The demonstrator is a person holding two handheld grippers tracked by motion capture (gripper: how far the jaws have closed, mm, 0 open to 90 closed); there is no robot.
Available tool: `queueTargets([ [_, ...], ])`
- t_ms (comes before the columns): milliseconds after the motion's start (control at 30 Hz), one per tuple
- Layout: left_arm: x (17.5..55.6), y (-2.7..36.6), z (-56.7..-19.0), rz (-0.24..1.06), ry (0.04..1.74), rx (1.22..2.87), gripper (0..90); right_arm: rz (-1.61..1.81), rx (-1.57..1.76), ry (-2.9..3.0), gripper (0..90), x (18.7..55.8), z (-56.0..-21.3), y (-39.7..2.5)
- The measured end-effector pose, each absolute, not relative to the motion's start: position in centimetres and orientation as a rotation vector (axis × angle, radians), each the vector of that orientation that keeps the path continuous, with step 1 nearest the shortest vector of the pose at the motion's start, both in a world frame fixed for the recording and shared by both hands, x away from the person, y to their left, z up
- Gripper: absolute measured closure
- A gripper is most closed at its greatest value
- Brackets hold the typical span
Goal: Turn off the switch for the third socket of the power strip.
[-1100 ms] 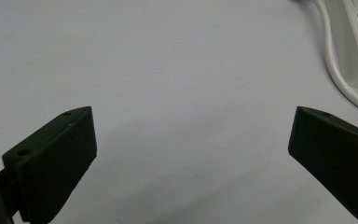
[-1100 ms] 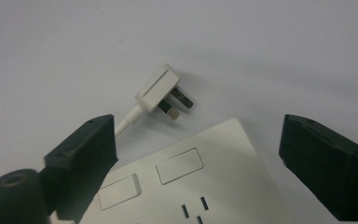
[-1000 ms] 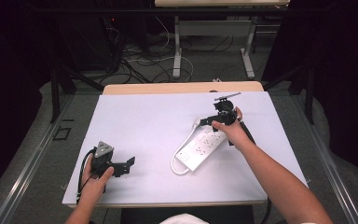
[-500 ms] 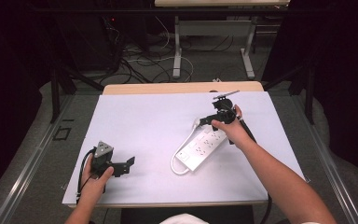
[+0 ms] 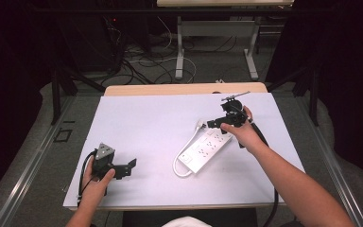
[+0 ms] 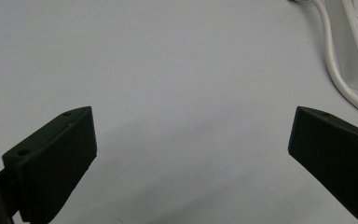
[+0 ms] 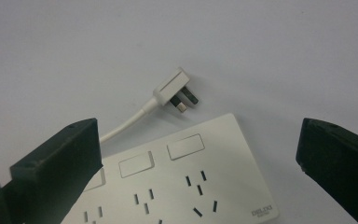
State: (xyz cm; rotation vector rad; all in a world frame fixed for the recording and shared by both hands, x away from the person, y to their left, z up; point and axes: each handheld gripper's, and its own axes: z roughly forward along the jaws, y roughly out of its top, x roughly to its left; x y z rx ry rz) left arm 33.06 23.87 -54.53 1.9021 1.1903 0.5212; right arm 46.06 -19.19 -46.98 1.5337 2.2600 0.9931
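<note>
A white power strip (image 5: 204, 149) lies diagonally on the white table (image 5: 146, 123), right of centre. Its white cable (image 5: 176, 166) loops round its near end. Its white plug (image 7: 175, 91) lies on its side just beyond the strip's far end (image 7: 191, 172), prongs pointing right in the right gripper view. My right gripper (image 5: 217, 123) hovers over that far end, jaws wide open and empty. At the front left, my left gripper (image 5: 131, 166) rests near the table's edge, open and empty, pointing toward the strip's cable (image 6: 340, 79).
A wooden strip (image 5: 184, 89) borders the table's far edge. Beyond it stand table legs (image 5: 179, 47) and loose cables (image 5: 142, 61) on the floor. Dark curtains hang on both sides.
The right gripper has shifted slightly along the strip's far end; the left gripper has stayed put.
</note>
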Motion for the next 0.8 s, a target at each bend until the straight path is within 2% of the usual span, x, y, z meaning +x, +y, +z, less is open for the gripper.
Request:
queueTargets([
  [800, 33.0, 23.9, -54.5, 0.505, 1.207, 1.896, 1.4, 1.038, 1.465, 2.234, 0.0, 41.3, -45.6, -24.0],
])
